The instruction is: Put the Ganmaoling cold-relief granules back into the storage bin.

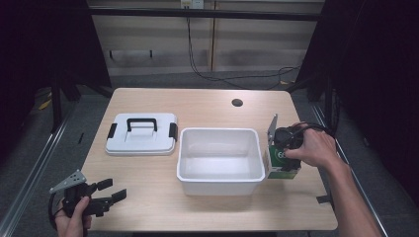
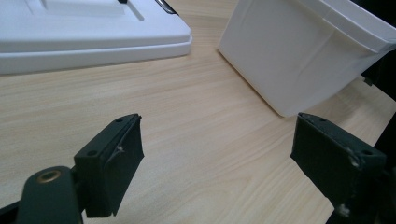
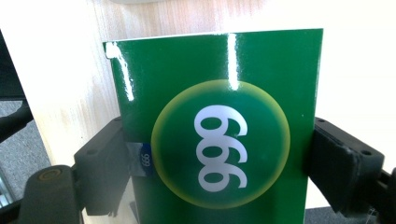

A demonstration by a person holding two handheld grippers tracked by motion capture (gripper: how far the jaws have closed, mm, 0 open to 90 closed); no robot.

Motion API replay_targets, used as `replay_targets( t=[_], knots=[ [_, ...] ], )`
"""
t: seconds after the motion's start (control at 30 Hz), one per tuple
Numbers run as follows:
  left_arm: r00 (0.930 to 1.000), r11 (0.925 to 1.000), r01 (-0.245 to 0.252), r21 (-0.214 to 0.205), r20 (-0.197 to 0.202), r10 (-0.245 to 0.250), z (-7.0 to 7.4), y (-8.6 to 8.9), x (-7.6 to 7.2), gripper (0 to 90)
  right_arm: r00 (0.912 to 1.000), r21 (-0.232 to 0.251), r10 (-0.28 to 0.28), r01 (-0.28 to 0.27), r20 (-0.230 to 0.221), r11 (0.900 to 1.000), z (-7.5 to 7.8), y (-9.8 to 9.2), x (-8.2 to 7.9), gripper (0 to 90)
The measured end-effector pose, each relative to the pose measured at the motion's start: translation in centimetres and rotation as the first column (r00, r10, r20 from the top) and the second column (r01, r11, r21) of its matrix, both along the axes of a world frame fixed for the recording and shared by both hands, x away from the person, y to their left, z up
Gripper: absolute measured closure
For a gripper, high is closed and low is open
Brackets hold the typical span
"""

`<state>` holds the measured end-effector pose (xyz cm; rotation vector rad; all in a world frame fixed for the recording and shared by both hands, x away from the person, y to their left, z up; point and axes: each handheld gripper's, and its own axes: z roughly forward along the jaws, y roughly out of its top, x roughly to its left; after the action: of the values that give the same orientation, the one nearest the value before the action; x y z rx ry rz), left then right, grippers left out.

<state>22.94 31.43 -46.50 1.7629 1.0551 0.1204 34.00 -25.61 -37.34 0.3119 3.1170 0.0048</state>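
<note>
A green box [image 1: 282, 168] with a yellow-ringed circle and white digits stands on the table just right of the white bin [image 1: 220, 131]. My right gripper [image 1: 285, 157] comes down on it from above, and a hand holds that gripper. In the right gripper view the green box [image 3: 219, 140] sits between both black jaws, which press its two sides; my right gripper [image 3: 217, 163] is shut on it. My left gripper [image 1: 113, 190] rests low at the table's front left corner, open. Between its jaws, my left gripper [image 2: 217, 149] holds nothing but bare wood.
A white lid [image 1: 141, 140] with a black handle and black side clips lies flat left of the bin. The lid [image 2: 93, 37] and the bin's wall [image 2: 299, 60] stand ahead of the left gripper. A round hole [image 1: 237, 102] is in the table's far side.
</note>
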Motion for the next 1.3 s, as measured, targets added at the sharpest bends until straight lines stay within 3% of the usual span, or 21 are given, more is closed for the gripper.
replay_targets(
  t=[0.43, 0.87, 1.0, 1.13, 1.3],
  knots=[
    [1.0, 1.0, 0.004, 0.003, 0.002, -0.004, 0.0, 0.0, 0.0, 16.3, 0.999, 0.002, -0.042, 0.042, -0.018, 0.9991, 1.9, -0.7, -0.4, 15.6],
    [1.0, 1.0, 0.004, 0.002, 0.003, -0.004, 0.0, 0.0, 0.0, 16.3, 0.9982, 0.027, -0.054, 0.053, 0.027, 0.9982, 4.1, -0.9, -0.4, 15.6],
    [1.0, 1.0, 0.005, 0.002, 0.003, -0.005, 0.0, 0.0, 0.0, 16.3, 0.9981, 0.02, -0.059, 0.059, 0.019, 0.9981, 4.4, -1.0, -0.3, 15.7],
    [1.0, 1.0, 0.006, 0.002, 0.002, -0.006, 0.0, 0.0, 0.0, 16.3, 0.9973, 0.042, -0.068, 0.066, 0.03, 0.9969, 5.2, -1.1, -0.4, 15.6],
    [1.0, 1.0, 0.006, 0.001, 0.002, -0.006, 0.0, 0.0, 0.0, 16.3, 0.9977, 0.019, -0.059, 0.059, 0.032, 0.9981, 6.2, -0.9, -0.3, 15.7]
  ],
)
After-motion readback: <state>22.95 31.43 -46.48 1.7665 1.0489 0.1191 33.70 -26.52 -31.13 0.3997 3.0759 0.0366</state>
